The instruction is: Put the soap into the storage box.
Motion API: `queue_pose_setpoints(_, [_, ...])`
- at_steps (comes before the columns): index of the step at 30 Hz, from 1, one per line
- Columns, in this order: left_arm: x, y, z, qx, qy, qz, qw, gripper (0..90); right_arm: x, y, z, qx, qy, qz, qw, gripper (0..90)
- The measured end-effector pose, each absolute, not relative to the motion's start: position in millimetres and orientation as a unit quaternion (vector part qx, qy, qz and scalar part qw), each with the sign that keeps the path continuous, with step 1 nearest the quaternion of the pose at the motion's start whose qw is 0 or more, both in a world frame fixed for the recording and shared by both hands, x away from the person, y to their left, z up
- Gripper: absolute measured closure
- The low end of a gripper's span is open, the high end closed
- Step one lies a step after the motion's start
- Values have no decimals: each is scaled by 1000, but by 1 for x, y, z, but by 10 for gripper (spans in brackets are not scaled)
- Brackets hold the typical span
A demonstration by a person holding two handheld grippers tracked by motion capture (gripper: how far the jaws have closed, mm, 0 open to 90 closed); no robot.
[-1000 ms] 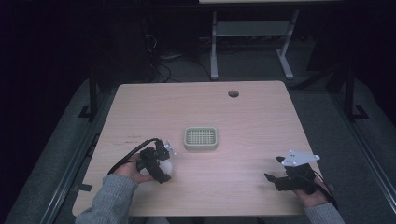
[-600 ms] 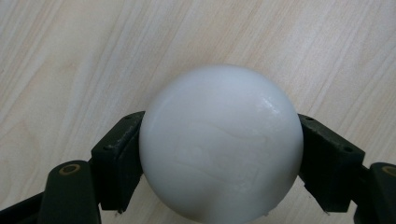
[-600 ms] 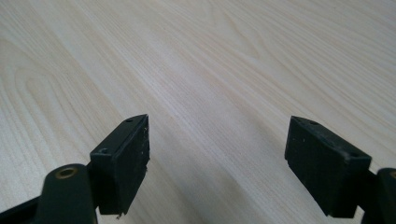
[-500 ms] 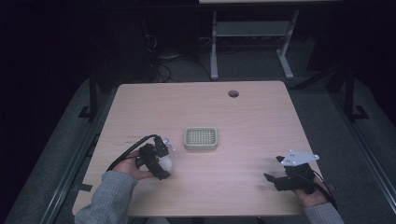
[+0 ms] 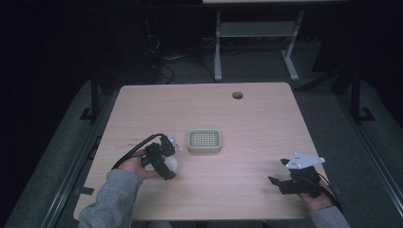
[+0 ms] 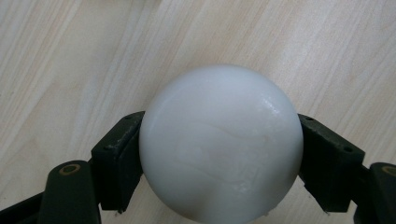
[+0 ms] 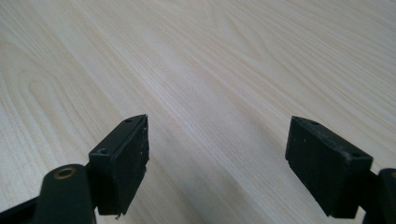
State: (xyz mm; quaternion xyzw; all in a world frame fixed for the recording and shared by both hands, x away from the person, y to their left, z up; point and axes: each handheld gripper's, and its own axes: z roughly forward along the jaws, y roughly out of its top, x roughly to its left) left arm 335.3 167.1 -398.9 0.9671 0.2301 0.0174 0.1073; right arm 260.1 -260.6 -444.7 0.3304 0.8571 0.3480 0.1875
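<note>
- High view: your left claw [image 5: 167,163] pinches the white ball [image 5: 170,164] low over the table [image 5: 256,118], the hand rolled so the jaws point toward the slotted tray [image 5: 204,141] just ahead of them. This looks like the carry step; next, I judge, lift and bring the ball over that tray.
- Left gripper view: 2 jaws press the ball's [image 6: 220,142] opposite sides, wood beneath.
- Right gripper view: your right claw [image 7: 217,163] is spread wide, nothing between its jaws, hovering over bare wood.
</note>
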Motion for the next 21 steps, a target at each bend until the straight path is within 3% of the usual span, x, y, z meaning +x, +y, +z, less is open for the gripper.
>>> queue_pose_setpoints(21, [357,145,-383,970,217,10,106,233,260,-261,-444,328,856,352,188,210])
